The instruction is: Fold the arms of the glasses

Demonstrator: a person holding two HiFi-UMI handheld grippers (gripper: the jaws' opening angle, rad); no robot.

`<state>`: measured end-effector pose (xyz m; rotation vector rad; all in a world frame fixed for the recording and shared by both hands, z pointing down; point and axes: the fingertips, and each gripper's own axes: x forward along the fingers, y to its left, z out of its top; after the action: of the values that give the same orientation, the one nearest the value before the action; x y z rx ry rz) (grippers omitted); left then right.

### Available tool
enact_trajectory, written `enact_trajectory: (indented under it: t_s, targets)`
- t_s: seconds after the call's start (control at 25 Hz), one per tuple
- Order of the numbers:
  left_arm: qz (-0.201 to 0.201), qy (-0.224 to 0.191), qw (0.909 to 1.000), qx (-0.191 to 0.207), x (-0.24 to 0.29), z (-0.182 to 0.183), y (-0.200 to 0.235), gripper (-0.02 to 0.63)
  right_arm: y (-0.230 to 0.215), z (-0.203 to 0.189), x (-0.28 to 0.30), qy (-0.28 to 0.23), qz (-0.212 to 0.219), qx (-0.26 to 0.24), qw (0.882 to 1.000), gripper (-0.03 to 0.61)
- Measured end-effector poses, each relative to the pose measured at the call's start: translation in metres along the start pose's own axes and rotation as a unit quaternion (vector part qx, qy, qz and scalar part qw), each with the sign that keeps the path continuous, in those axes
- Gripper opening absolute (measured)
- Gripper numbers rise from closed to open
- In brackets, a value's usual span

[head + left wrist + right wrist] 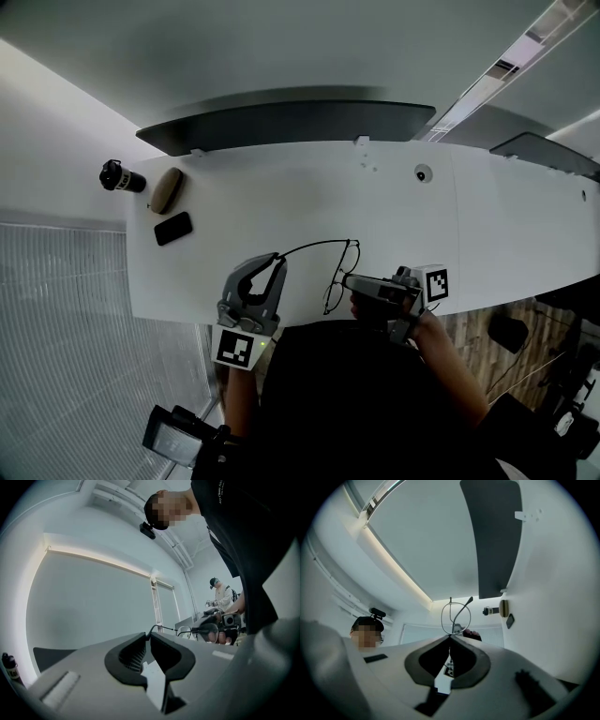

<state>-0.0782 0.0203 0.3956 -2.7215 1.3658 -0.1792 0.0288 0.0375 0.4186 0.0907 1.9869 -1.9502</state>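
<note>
Two tools [278, 260] [349, 279], one pair of glasses [340, 277]

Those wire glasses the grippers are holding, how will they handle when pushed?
Probably light and springy: the glasses are thin wire. The long arm, pinched at its tip by the left gripper, may flex before folding.

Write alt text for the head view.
Two handheld tools hold thin-rimmed glasses over a white table: left tool pinching the tip of one unfolded arm, right tool gripping the frame. A black bottle, a tan oval case and a flat black device sit at far left.
</note>
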Motion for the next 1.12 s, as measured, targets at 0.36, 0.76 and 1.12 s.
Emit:
enact_trajectory:
  t_s: [0.36, 0.76, 1.12]
  targets:
    - [-0.027, 0.002, 0.9995, 0.018, 0.004, 0.002, -0.019, 0.034, 0.001, 0.011, -0.004, -0.026, 0.0, -0.006, 1.0, 0.011]
    - [-0.052, 0.003, 0.9981, 0.031, 0.004, 0.002, -0.033, 0.031, 0.0, 0.015, -0.007, -0.042, -0.003, -0.016, 0.999, 0.011]
    - [-0.065, 0.003, 0.9972, 0.036, 0.006, -0.001, -0.041, 0.029, -0.003, 0.017, -0.009, -0.049, -0.009, -0.019, 0.999, 0.011]
